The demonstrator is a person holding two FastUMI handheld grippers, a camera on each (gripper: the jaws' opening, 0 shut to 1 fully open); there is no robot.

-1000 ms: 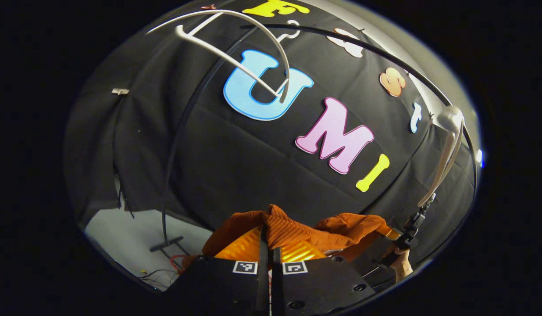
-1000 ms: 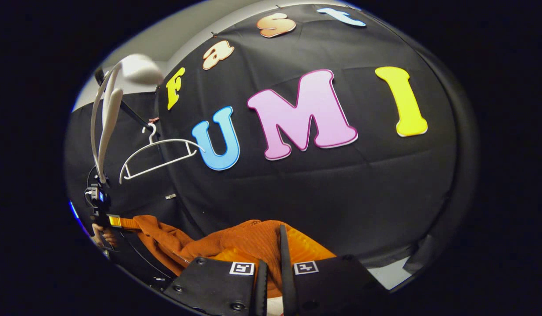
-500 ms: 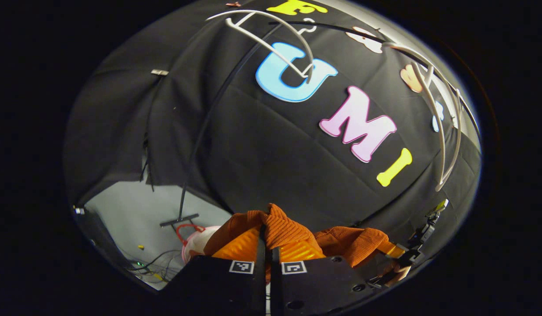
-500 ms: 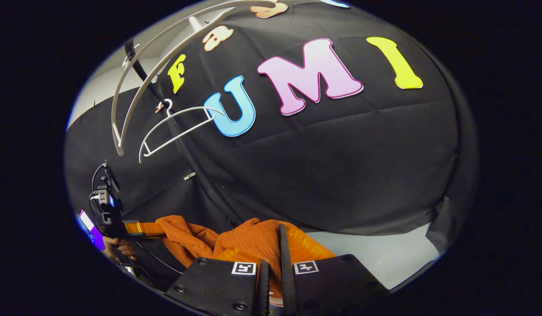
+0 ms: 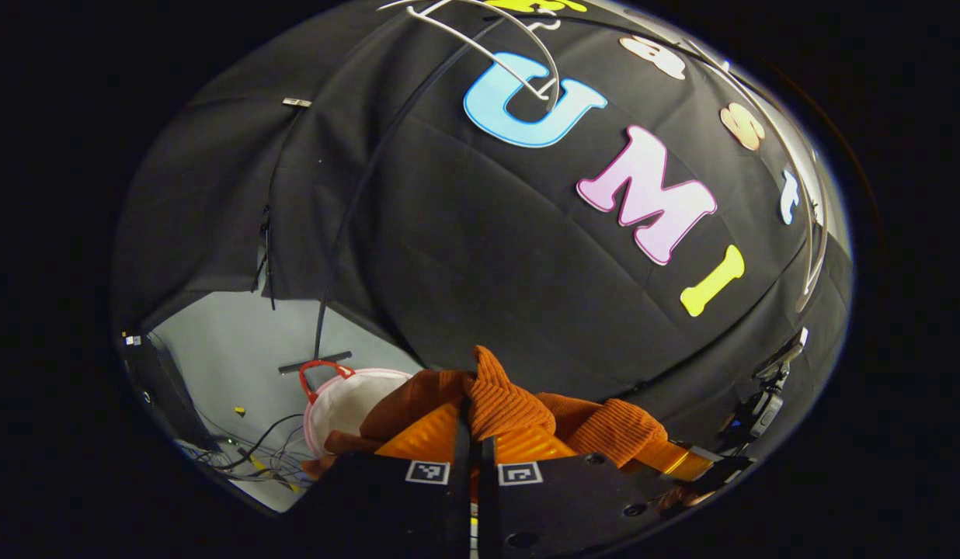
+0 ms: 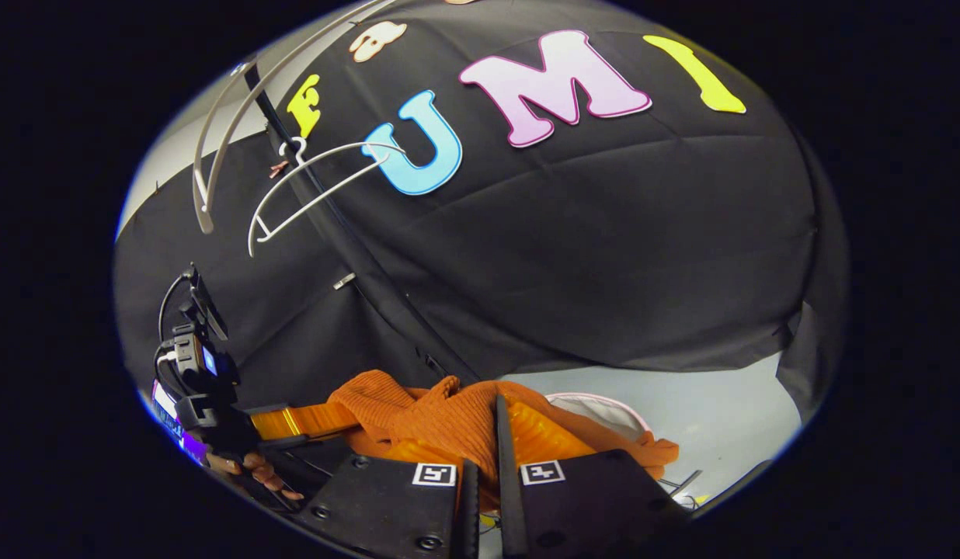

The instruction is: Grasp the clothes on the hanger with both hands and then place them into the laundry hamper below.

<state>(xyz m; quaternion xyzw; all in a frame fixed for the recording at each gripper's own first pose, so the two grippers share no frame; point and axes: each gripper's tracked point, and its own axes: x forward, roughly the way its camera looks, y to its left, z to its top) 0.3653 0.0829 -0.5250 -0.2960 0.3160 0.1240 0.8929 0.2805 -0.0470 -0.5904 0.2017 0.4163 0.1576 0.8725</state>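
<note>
Left gripper view showed the hamper low on the floor at left, the left hand-held gripper pinched tight on the orange garment, and the right hand-held gripper holding its far end. In the right gripper view, that gripper also clamped the garment, hamper just behind. Both should descend together, level, and release over the rim. Half a second earlier the hamper sat lower in view; the hanger has risen.
</note>
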